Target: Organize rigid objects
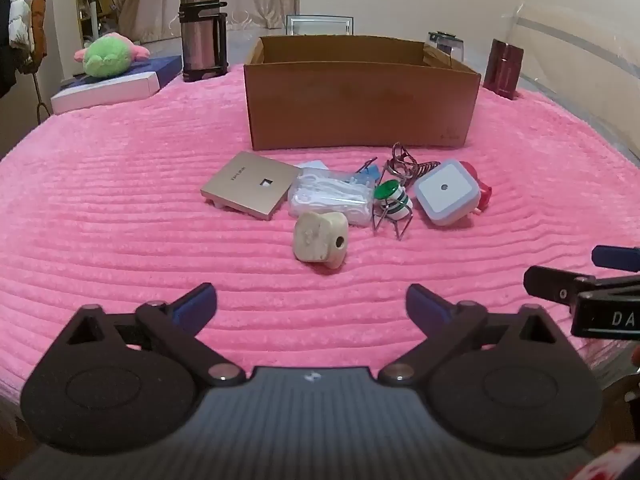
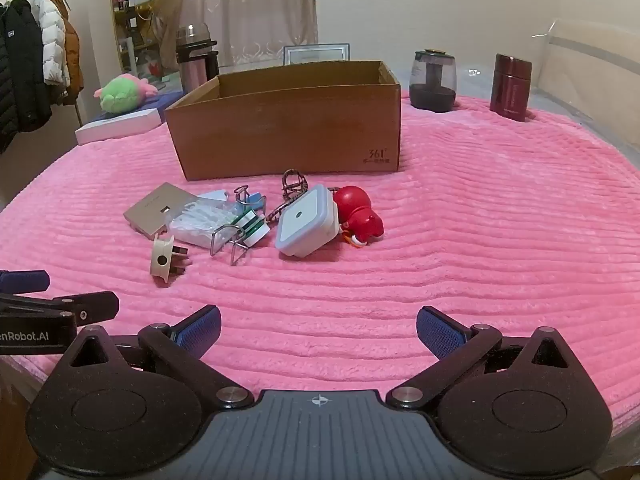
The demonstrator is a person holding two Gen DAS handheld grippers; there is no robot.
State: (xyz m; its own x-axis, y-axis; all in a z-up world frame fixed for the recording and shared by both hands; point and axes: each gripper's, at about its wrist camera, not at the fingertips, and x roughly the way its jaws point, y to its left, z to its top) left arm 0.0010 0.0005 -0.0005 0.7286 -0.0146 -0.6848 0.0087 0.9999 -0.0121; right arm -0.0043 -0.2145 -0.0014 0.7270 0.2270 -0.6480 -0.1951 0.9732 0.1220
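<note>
- The cream plug (image 1: 320,242) lies nearest me, in front of the cardboard box (image 1: 360,108), outermost of the clutter.
- It's straight ahead of my left gripper (image 1: 312,304); I judge left nearer.
- Both grippers gape wide, empty; right gripper (image 2: 319,330) sits farther off.

Left tongs (image 1: 312,300) and right tongs (image 2: 319,326), side by side and tilted downward, each with blue-padded jaws spread wide and nothing between them; each one's tip shows at the other view's edge.
</note>
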